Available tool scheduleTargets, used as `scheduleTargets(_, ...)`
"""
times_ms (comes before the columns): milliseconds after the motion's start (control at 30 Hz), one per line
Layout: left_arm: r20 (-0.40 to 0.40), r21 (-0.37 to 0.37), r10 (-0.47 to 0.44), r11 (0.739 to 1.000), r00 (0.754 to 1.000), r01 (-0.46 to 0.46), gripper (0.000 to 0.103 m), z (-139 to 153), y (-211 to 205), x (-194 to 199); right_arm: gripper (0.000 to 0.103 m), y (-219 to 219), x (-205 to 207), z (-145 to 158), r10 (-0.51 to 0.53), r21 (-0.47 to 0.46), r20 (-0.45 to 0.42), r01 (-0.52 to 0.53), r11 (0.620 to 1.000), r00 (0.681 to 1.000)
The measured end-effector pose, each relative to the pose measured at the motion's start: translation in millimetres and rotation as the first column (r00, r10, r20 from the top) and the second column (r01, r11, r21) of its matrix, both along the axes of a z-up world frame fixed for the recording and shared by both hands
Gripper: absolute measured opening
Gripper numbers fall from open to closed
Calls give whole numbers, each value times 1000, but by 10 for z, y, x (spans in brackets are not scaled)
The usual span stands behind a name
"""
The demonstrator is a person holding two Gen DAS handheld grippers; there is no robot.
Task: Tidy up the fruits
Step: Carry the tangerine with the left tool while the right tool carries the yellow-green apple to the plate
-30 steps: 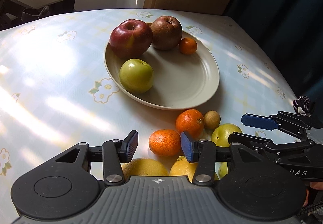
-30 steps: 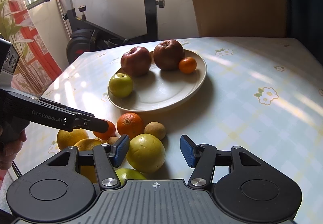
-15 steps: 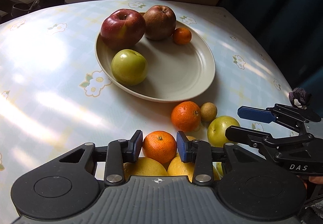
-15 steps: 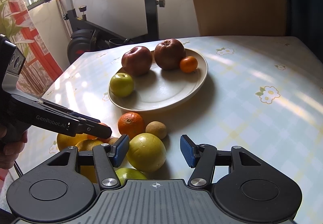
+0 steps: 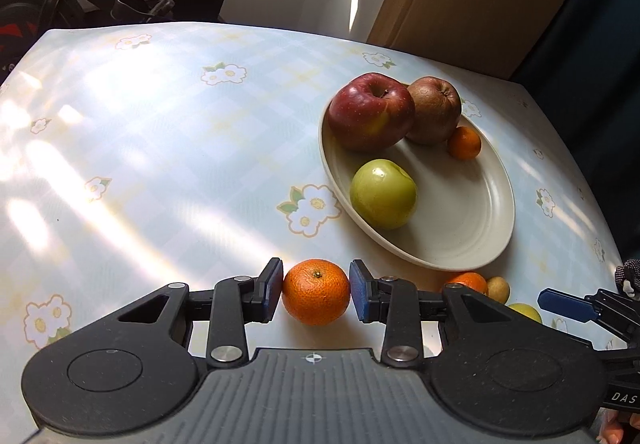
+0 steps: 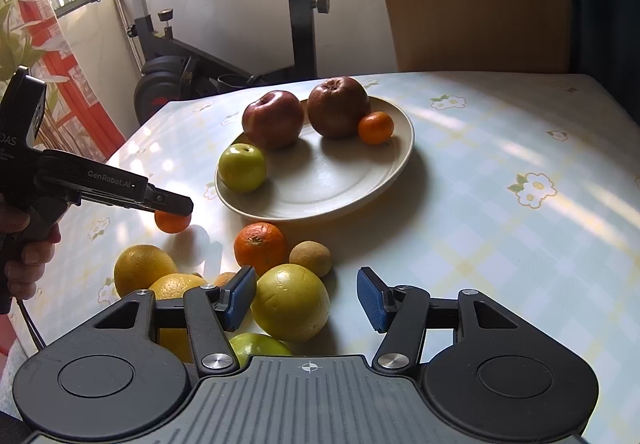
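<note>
So the left gripper [image 5: 316, 291] is squeezing an orange [image 5: 315, 292] w/ both pads tight on its sides, and it's up off the table [image 5: 160, 147], near the plate [image 5: 472, 219] but not over it yet. I think this is the carry step. Plate has a red apple [image 5: 370, 111], brown apple [image 5: 435, 109], green apple [image 5: 383, 193] & a tiny orange [image 5: 464, 142]. Next: bring it over the bare part of the plate, go low, let go softly so it won't roll. Right gripper [image 6: 307, 298] is spread wide, holding nothing, by a yellow fruit [image 6: 290, 302] in the pile.
</note>
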State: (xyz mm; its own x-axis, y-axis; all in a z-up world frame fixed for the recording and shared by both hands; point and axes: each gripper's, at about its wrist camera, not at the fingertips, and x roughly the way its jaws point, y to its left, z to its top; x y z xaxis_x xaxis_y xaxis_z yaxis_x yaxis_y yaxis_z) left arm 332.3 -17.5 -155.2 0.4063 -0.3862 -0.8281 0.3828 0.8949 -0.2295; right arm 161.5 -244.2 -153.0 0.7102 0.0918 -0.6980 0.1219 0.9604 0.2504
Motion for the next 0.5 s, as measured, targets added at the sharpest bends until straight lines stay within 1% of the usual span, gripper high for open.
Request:
scheduleTargets(167,5,16,12,1000,1000,-12,39,-22,78,-20,53,21,22,-1,4,5,-13,-4,1000,1000)
scheduleTargets(233,-2,12,15,1000,1000,-15,39,-19,100,-24,53,12,32,-16,3,24,-23,-2,1000,1000)
scheduleTargets(400,-17,12,-15,1000,1000,15,40,-16,149,-76,53,-10,26,-70,7,82,-40,-4,997,999)
scheduleTargets(500,-53,-5,-16,1000,998,16,42,-36,228,-84,49,-12,29,-111,5,118,-50,1,993,999)
